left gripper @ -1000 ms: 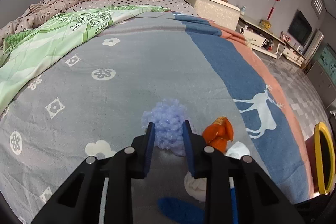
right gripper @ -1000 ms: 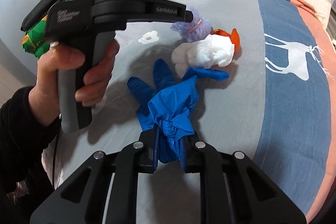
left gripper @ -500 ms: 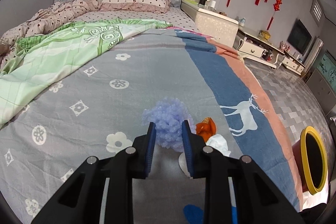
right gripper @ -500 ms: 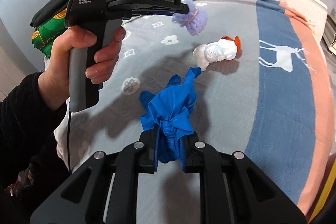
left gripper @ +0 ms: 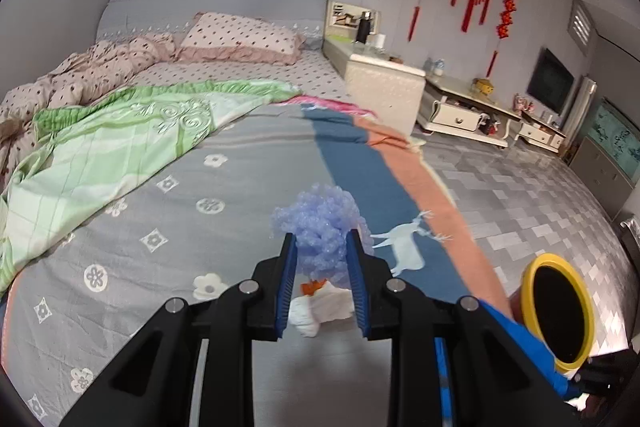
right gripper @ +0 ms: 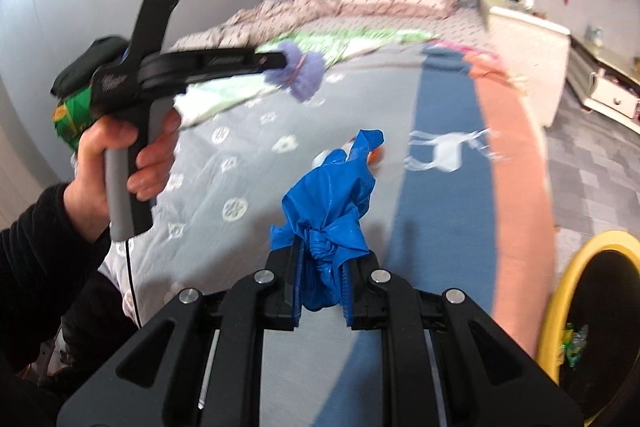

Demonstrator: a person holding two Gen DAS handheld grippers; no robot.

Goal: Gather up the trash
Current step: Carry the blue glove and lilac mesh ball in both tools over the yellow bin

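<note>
Where deer lie, grey bedspread (left gripper: 168, 227)

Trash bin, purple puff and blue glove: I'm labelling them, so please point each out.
trash bin (left gripper: 528, 291), left wrist view, yellow rim.
purple puff (left gripper: 320, 227), left wrist view, fluffy middle.
blue glove (right gripper: 332, 195), right wrist view, crumpled body.

I see the bed (left gripper: 168, 235), grey flower-print cover with blue and salmon stripes. On it: white crumpled wad (left gripper: 320, 309) touching an orange scrap (left gripper: 311, 286), green sheet (left gripper: 100, 147), dotted pillow (left gripper: 240, 39).
</note>
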